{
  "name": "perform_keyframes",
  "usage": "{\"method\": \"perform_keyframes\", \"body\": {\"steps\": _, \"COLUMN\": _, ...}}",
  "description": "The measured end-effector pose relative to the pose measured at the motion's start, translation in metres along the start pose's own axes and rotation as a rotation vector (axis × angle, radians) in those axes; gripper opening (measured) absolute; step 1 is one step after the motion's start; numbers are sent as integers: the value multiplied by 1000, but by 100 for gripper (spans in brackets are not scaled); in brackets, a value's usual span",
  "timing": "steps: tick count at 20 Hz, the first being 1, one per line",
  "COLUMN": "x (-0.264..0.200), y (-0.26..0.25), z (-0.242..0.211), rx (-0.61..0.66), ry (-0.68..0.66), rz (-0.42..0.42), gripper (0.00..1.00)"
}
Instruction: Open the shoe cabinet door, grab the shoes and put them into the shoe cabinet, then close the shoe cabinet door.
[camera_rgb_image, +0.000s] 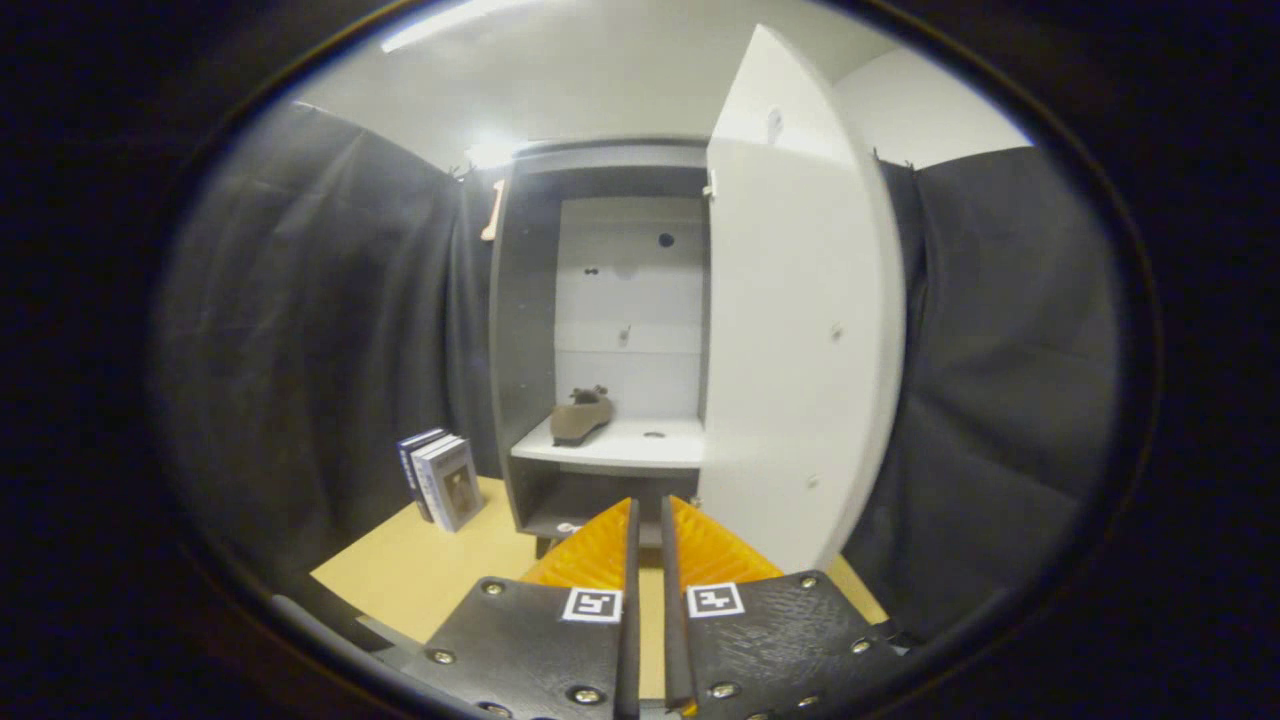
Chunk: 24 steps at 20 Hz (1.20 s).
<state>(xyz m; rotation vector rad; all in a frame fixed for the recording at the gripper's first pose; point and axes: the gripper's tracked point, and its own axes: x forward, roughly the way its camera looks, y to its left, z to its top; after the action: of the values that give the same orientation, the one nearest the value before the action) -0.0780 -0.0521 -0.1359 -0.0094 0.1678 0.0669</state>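
My gripper (648, 520) has its fingers drawn nearly together, a thin slit between them and nothing held. Beyond them the shoe cabinet (524, 330) stands on the bench (440, 560), its door (800, 330) swung open on the right. One shoe (581, 416) lies on the shelf (640, 445), toward its left edge. Books (442, 480) lean left of the cabinet.

Recording booth: black cloth walls (300, 300) surround cabinet (520, 330).
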Motion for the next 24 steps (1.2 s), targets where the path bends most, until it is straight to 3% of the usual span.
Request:
{"method": "perform_keyframes", "body": {"steps": 7, "x": 50, "y": 54, "z": -116, "rx": 55, "ry": 162, "rz": -15, "gripper": 10}}
{"method": "perform_keyframes", "body": {"steps": 16, "x": 108, "y": 62, "z": -262, "rx": 110, "ry": 364, "rz": -97, "gripper": 10}}
{"method": "perform_keyframes", "body": {"steps": 24, "x": 144, "y": 63, "z": -338, "rx": 80, "ry": 541, "rz": -112, "gripper": 10}}
